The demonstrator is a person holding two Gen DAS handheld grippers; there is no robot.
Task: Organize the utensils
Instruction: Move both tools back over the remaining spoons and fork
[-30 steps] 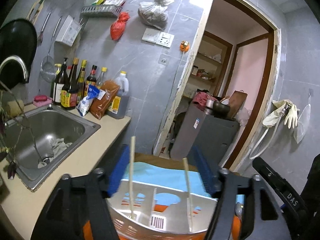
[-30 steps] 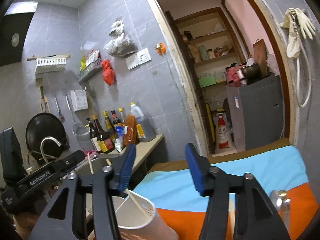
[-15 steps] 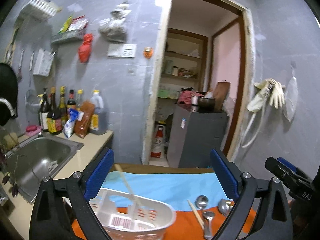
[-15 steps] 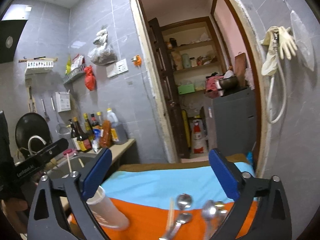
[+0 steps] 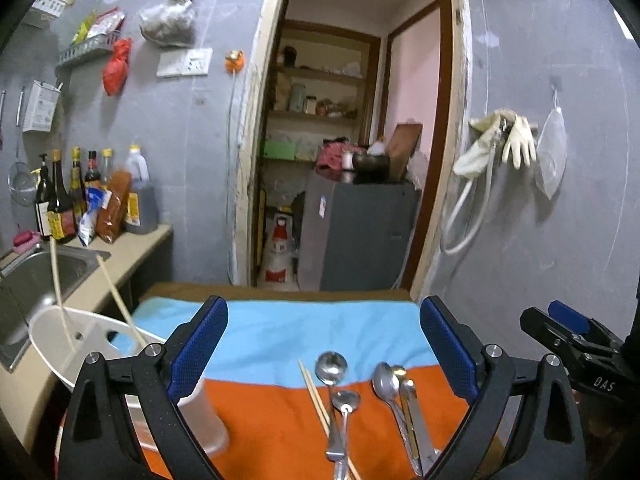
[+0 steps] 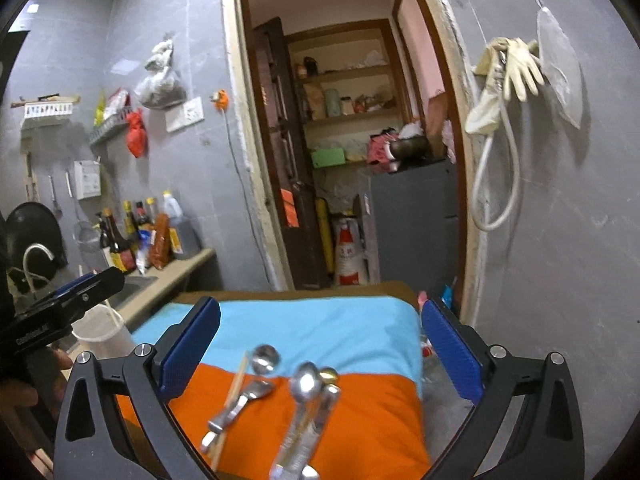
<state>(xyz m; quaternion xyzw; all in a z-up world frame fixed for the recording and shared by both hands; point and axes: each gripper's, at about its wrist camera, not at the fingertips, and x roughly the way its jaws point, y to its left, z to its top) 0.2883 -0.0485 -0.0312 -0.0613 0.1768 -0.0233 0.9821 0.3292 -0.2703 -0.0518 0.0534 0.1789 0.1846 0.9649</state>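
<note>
The left gripper (image 5: pixel 324 348) has its jaws wide apart, with nothing between the blue pads; they have just been opening. In the left wrist view, below and ahead of it lies a cloth (image 5: pixel 280 336) in two colours, light blue at the far part and orange at the near part, spread over the bench. On the orange part lie the utensils: a pair of pale wooden chopsticks (image 5: pixel 316 396) placed diagonally, two silver spoons (image 5: pixel 336 384) just beside them with one handle crossing the chopsticks, and a second group of spoons (image 5: pixel 396 388) to the right, lying close together with their bowls pointing away. At the left edge of the cloth stands a white plastic holder (image 5: pixel 80 340), partly hidden behind the left finger, and two more chopsticks (image 5: pixel 116 300) stand tilted in it. Behind the holder is a steel sink (image 5: pixel 48 268), and bottles (image 5: pixel 60 200) stand against the grey wall. The right gripper (image 5: pixel 576 340) shows at the right edge. In the right wrist view, the right gripper (image 6: pixel 320 348) also stands fully apart and holds nothing, its jaws having just been opening too. The same spoons (image 6: pixel 308 384) and chopsticks (image 6: pixel 236 384) lie on the orange part of the cloth (image 6: pixel 320 320), but here they are blurred. The white holder (image 6: pixel 100 332) is at the left, near the left gripper (image 6: pixel 68 300), and a hand (image 6: pixel 24 384) shows below it.
</note>
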